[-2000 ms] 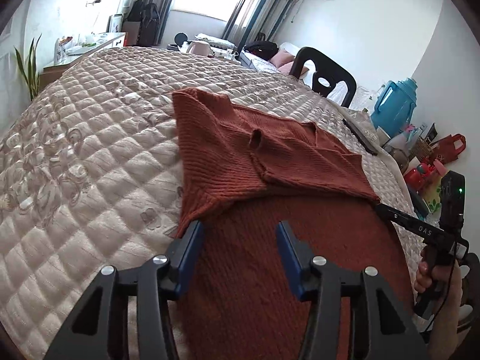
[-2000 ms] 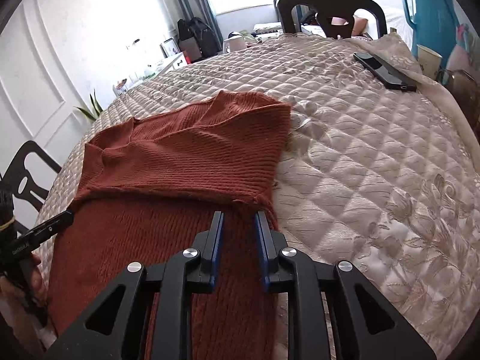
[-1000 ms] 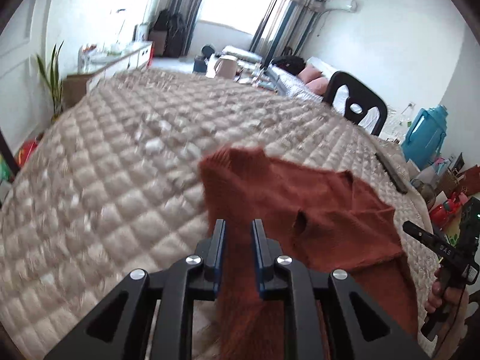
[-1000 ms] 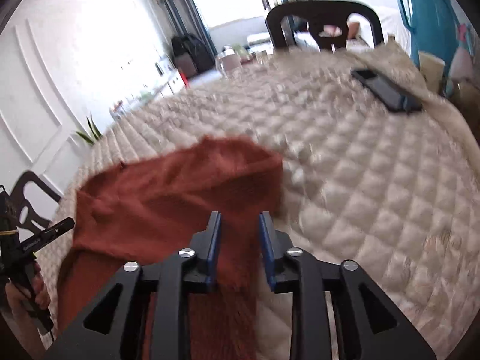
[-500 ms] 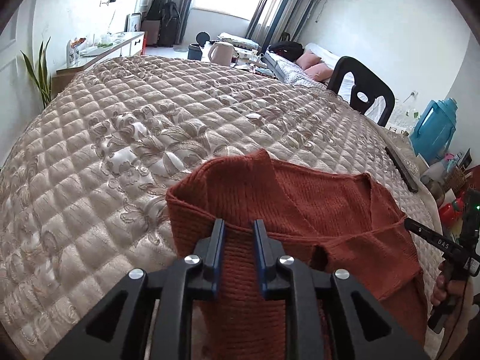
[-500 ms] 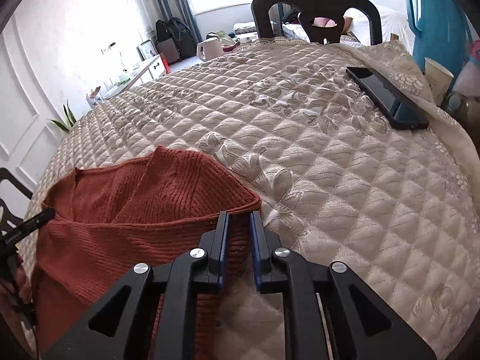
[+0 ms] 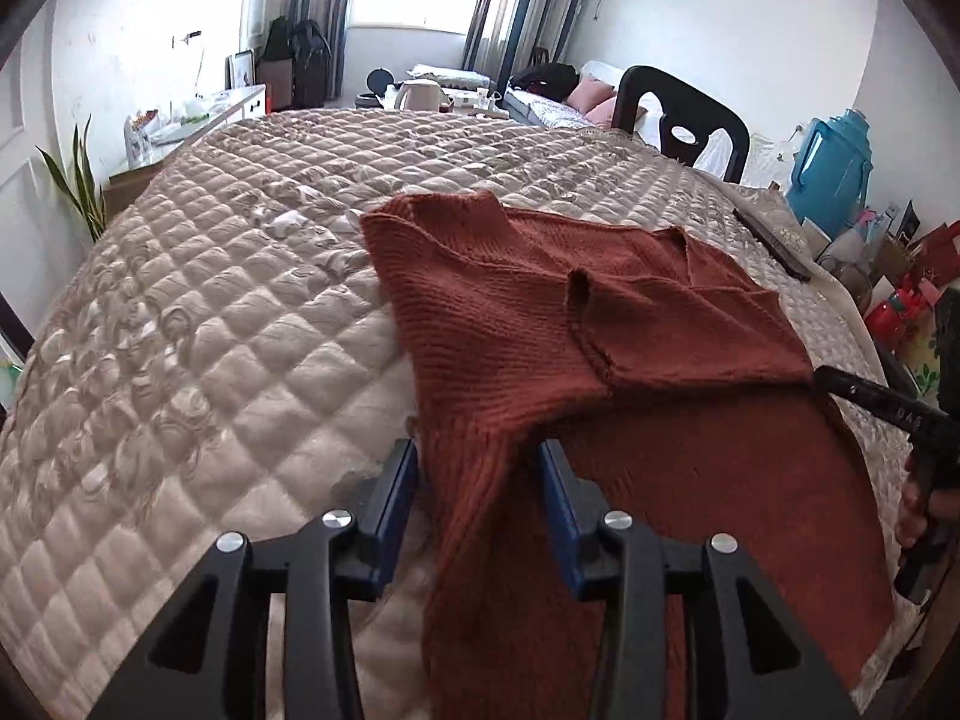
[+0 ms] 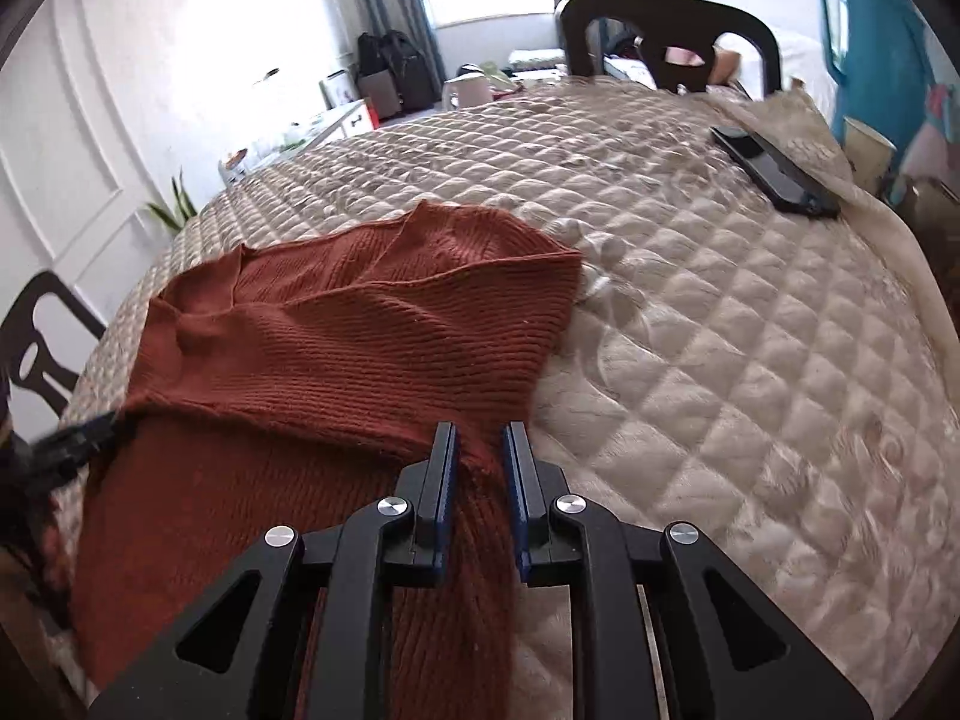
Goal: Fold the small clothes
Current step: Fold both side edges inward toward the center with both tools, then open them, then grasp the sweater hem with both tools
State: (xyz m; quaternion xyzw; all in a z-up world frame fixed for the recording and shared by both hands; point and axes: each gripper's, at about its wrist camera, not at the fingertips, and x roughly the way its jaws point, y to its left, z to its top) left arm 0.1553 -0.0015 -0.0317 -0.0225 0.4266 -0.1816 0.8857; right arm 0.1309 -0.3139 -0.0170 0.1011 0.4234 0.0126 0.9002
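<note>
Rust-red ribbed knit — a small sweater (image 7: 600,360) — lies on the quilted beige bedspread (image 7: 210,330), its upper part folded down over the lower, the fold's edge running across from side to side. The left tool (image 7: 477,480) has just been opening: its blue-padded fingers (image 7: 396,492) now stand spread, a ridge of the sweater's left edge lying between them, apart from the pads. The right tool (image 8: 480,462) has its fingers drawn nearly together with a bunched strip of the sweater's right edge between them; whether the pads truly pinch the cloth is hard to tell, since the fabric fills the narrow gap. From the left wrist view the right tool appears only as a dark tip at the frame's edge, with part of a hand (image 7: 921,504) cut off there. A dark phone (image 8: 774,171) rests well apart near the bed's far right side — a black chair (image 8: 666,36) stands beyond.
</note>
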